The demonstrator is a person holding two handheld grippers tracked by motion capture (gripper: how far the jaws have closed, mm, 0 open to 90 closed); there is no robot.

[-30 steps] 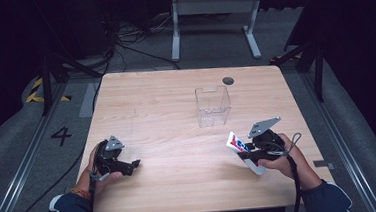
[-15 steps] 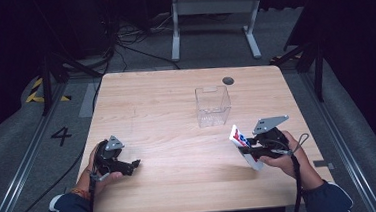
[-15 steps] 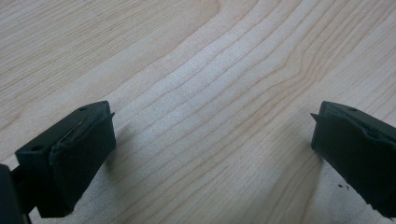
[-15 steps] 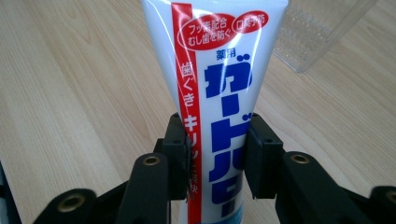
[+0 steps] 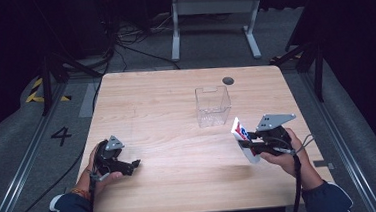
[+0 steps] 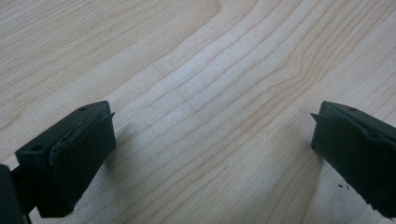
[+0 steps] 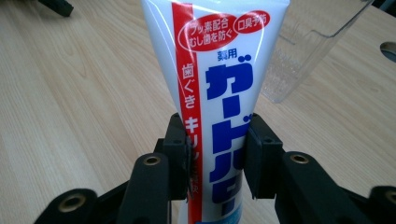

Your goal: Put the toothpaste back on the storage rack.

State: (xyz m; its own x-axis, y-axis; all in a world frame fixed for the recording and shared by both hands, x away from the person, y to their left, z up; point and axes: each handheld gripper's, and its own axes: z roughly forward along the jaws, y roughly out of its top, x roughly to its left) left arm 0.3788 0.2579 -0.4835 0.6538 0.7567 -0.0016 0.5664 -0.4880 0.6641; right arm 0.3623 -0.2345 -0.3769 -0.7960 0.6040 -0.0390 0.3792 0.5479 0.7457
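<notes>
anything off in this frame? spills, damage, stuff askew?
Nothing stands out. The right gripper is shut on the toothpaste tube, held off the table beside the upright clear container. The left gripper is open over bare wood. No spill or damage visible.

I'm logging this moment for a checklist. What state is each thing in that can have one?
Toothpaste tube: clamped between the jaws, lifted off the table.
Clear plastic container: upright, open-topped, empty.
Right gripper: shut on the tube.
Left gripper: open, nothing between its jaws, low over the table.
</notes>
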